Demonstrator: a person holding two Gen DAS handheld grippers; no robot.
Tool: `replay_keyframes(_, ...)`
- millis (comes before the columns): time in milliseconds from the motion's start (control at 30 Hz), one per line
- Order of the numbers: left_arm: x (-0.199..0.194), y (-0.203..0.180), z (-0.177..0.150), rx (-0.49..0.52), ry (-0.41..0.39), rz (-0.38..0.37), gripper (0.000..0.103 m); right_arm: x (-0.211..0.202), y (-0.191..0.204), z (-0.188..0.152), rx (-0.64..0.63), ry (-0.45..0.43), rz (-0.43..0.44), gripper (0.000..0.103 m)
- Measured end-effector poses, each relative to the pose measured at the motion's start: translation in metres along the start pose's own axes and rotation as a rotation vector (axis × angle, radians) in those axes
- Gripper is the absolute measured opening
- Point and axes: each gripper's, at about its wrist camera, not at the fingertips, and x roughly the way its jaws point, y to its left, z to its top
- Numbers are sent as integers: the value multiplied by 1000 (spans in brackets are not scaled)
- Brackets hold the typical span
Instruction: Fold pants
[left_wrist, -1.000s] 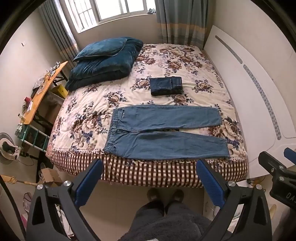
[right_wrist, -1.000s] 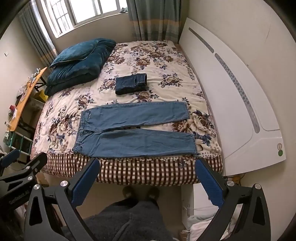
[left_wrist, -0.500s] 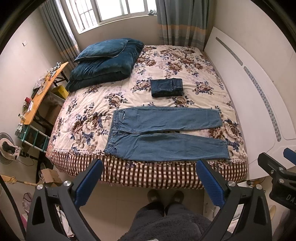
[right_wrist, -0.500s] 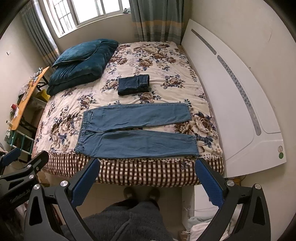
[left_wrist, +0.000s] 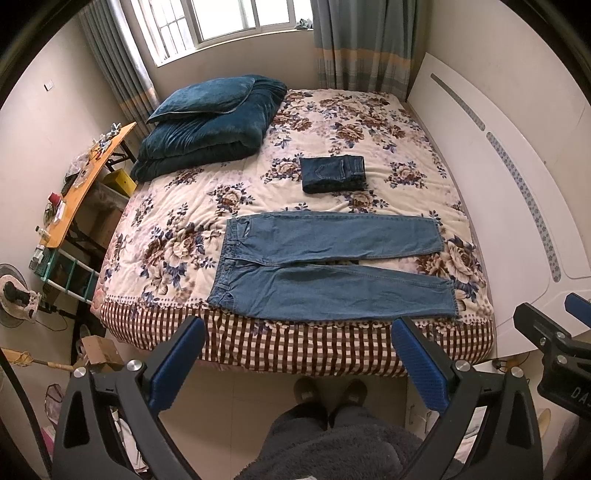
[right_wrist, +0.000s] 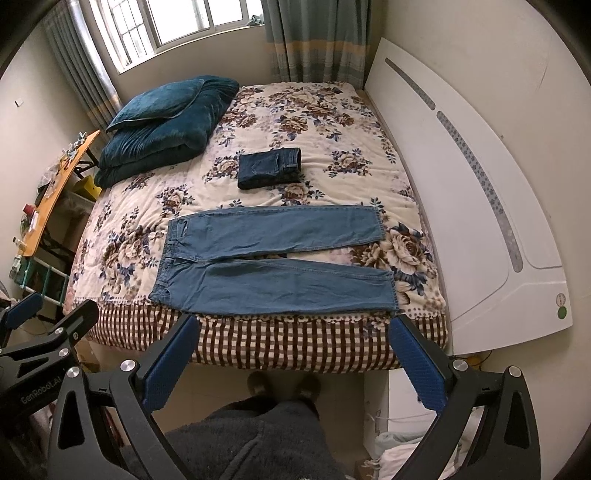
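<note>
I am standing at the edge of the bed (left_wrist: 192, 236), looking down across its floral cover. Far back on the left lies a folded teal duvet (left_wrist: 210, 129) with a pillow on top. The light blue pants (left_wrist: 332, 269) lie flat along the near edge, waistband to my left, legs stretched to the right and slightly parted, nothing doubled over yet. Farther back, well apart from them, sits a darker pair of jeans (left_wrist: 334, 173) already folded into a compact block. So I judge one pair done and this one not begun: the legs need laying together, then folding along the length. The left hand-held gripper (left_wrist: 299, 358) and the right hand-held gripper (right_wrist: 291, 358) both hover short of the bed, jaws spread wide, holding nothing.
</note>
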Motion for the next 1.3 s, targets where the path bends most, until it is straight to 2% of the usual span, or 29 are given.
replay_keyframes(1300, -7, -4, 10, -7, -22, -5, 103, 0, 6, 1, -12, 1, -7, 103)
